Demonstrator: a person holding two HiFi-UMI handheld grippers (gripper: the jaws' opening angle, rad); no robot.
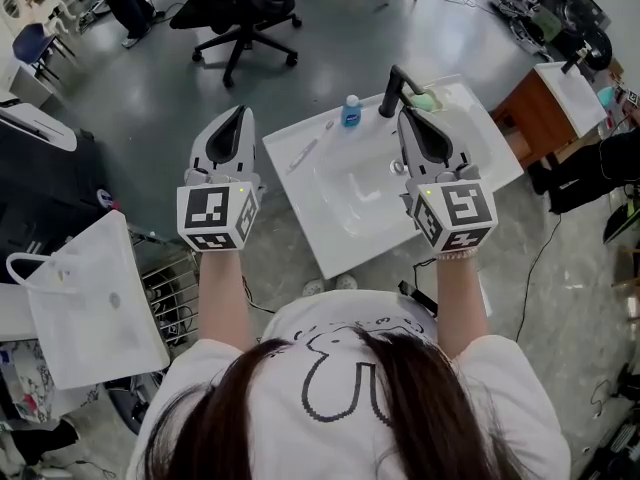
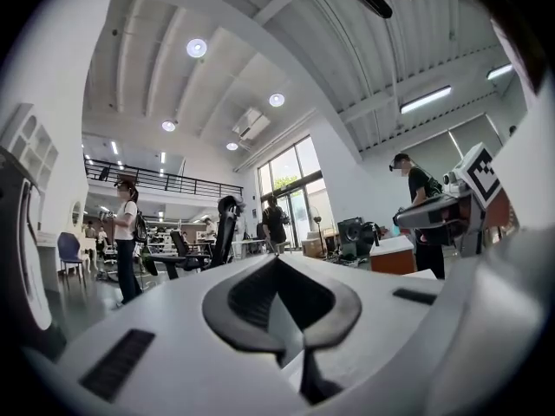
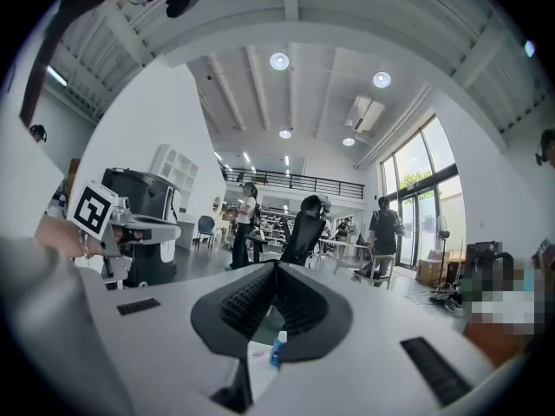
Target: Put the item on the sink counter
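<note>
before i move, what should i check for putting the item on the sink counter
1. Left gripper holding an item: not ok; fingers shut, nothing between them.
2. Right gripper holding an item: not ok; fingers shut, empty.
3. Which item to place: cannot tell; neither gripper carries one.
4. Bare spot on the sink counter: ok; the near corner is free.
5. Things already there: ok; blue bottle and thin white stick lie along the far edge.
6. Clearance from the black faucet: cannot tell; the right gripper shows right beside it in the head view.
</note>
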